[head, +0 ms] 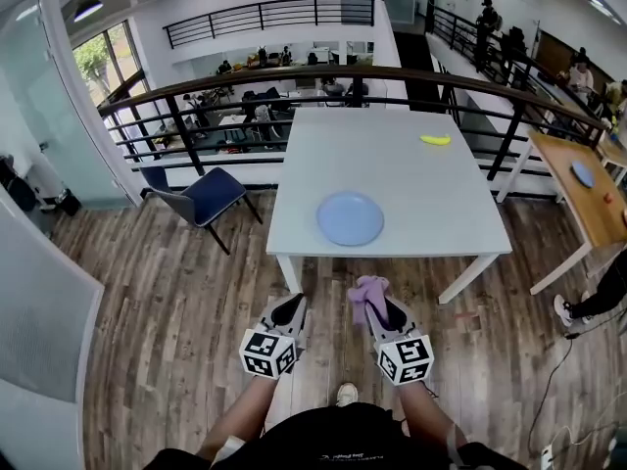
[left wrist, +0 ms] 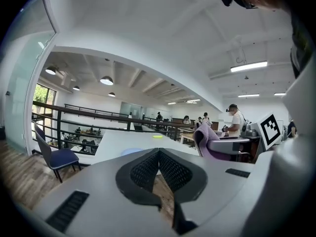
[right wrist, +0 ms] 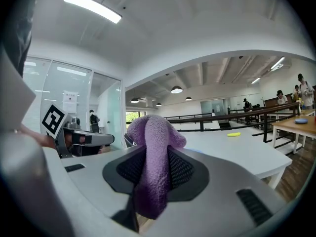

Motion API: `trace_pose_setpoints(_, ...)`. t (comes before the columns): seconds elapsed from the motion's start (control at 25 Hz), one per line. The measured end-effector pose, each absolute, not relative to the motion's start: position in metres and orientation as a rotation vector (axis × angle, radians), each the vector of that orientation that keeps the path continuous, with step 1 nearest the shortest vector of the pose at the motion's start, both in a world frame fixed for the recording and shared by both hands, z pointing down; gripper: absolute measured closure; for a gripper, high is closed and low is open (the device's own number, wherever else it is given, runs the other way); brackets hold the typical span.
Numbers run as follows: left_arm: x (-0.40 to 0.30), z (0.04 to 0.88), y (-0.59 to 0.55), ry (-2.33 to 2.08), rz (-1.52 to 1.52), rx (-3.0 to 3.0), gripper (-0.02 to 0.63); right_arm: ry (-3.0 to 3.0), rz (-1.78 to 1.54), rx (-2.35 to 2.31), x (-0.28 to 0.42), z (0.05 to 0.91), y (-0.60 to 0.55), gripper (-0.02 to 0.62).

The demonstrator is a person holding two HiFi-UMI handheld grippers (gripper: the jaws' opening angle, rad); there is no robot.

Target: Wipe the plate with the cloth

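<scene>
Low in the head view, your right gripper [head: 384, 311] clenched the fuzzy purple cloth [head: 367, 292], left gripper [head: 291, 308] closed empty; the round blue plate [head: 350, 218] lay mid-frame on the white table [head: 421, 179], so reaching forward flat seemed best.

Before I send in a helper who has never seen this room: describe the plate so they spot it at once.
Find the big white table beside the dark railing. Near its front edge, about midway, lies a round pale blue plate, flat and empty. The only other thing on that table is a small yellow object far back on the right.
</scene>
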State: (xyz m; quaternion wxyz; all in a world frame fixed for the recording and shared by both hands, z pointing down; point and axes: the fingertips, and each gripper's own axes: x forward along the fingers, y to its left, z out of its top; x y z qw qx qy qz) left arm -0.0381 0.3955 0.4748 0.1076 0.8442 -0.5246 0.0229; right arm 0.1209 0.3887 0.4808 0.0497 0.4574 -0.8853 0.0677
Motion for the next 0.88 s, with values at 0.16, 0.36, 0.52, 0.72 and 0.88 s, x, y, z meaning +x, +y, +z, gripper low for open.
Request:
trace_pose_setpoints(0.16, -0.035, 0.478, 0.384, -1.572, 0.089, 2.462, 0.594, -2.700, 0.238, 1.373, 0.130, 0.481, 0.366, 0.477)
trace_pose_setpoints(0.36, -0.044, 0.486, 0.368, -1.611, 0.111, 2.416, 0.594, -2.711, 0.236, 1.324, 0.128, 0.488, 0.345, 0.477)
trace_pose_setpoints(0.52, -0.046, 0.493, 0.341, -1.608, 0.116, 2.398, 0.594, -2.708, 0.243, 1.313, 0.124, 0.495, 0.319, 0.477)
trace_pose_setpoints(0.72, -0.047, 0.500, 0.295, -1.567, 0.110, 2.406, 0.594, -2.684, 0.248, 1.338, 0.120, 0.500, 0.277, 0.477)
trace_pose_setpoints(0.88, -0.065, 0.502, 0.255, -1.535, 0.117, 2.424, 0.594, -2.662, 0.261, 1.369, 0.103, 0.503, 0.240, 0.477)
